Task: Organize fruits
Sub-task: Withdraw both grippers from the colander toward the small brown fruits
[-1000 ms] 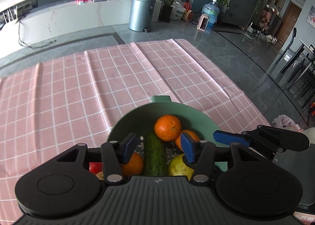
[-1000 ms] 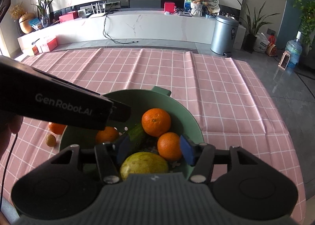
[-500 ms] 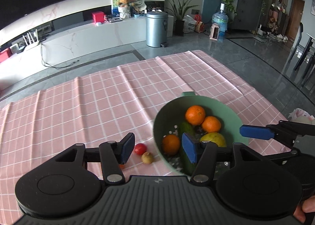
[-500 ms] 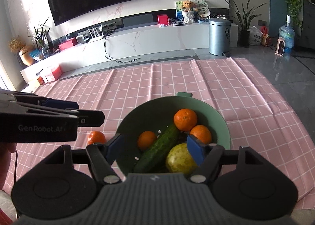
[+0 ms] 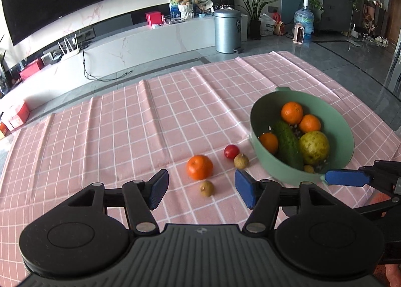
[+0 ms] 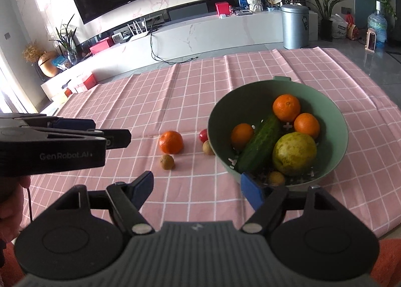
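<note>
A green bowl [image 5: 343,126] [image 6: 215,116] on the pink checked cloth holds three oranges, a cucumber [image 5: 287,145] [image 6: 260,142], a yellow-green pear [image 5: 313,146] [image 6: 294,152] and a small brown fruit. To its left on the cloth lie an orange [image 5: 199,167] [image 6: 171,142], a red tomato [image 5: 231,151] [image 6: 203,134] and two small brown fruits [image 5: 207,188] [image 5: 241,160]. My left gripper [image 5: 200,190] is open and empty, just short of the loose fruit. My right gripper [image 6: 196,190] is open and empty before the bowl's near rim.
The table's right edge [image 5: 371,101] drops to a grey floor. A metal bin [image 5: 227,31], a water bottle, plants and a white TV bench stand far behind. The left gripper's side [image 6: 52,145] shows at the left of the right wrist view.
Both grippers have pulled back and up from over the bowl. The left one has swung left, so the loose fruit on the cloth now shows in front of it.
</note>
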